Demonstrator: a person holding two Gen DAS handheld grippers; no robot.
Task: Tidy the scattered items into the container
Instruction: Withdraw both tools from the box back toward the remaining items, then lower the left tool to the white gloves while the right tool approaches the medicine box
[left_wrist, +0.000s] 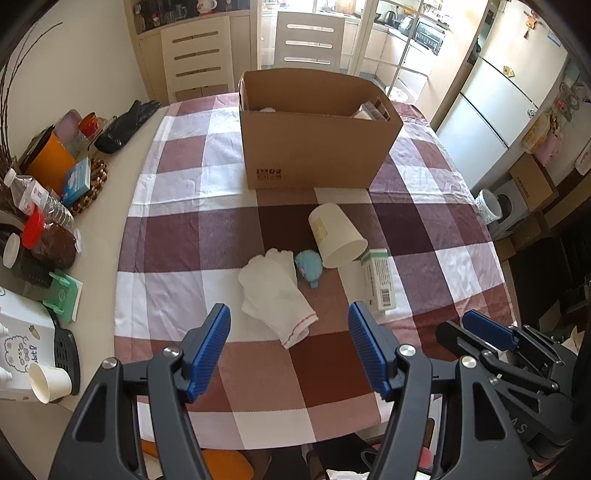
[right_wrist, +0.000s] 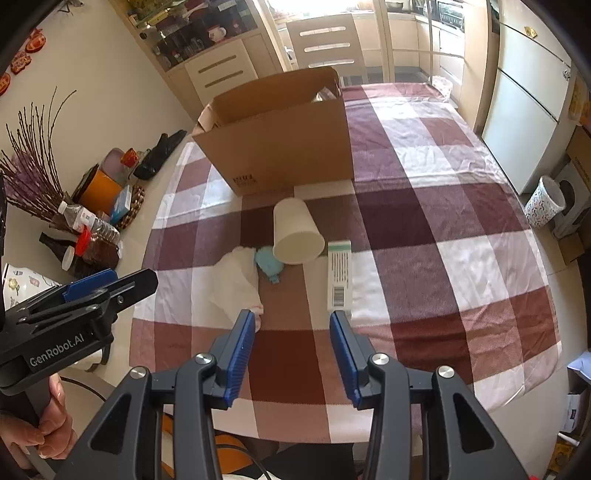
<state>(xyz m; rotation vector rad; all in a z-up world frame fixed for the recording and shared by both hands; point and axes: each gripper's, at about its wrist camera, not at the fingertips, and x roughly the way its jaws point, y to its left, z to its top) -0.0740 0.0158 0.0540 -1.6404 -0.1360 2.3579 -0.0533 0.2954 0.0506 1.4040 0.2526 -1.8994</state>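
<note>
Both sets of tongs, left (left_wrist: 289, 352) and right (right_wrist: 292, 354), stood apart and empty above the near edge of the table (left_wrist: 177, 236), the left wider than the right. Just beyond them lay the white gloves (left_wrist: 273, 295), judged soft, light and best pinched through a bunched fold; touching them sat a small blue plush item (left_wrist: 309, 265). The paper cup (left_wrist: 338, 234), on its side, appeared crushable and best gripped gently across its wall; the small carton (left_wrist: 377, 282) seemed stiff, and the cardboard box (left_wrist: 314, 147) stood farther back.
</note>
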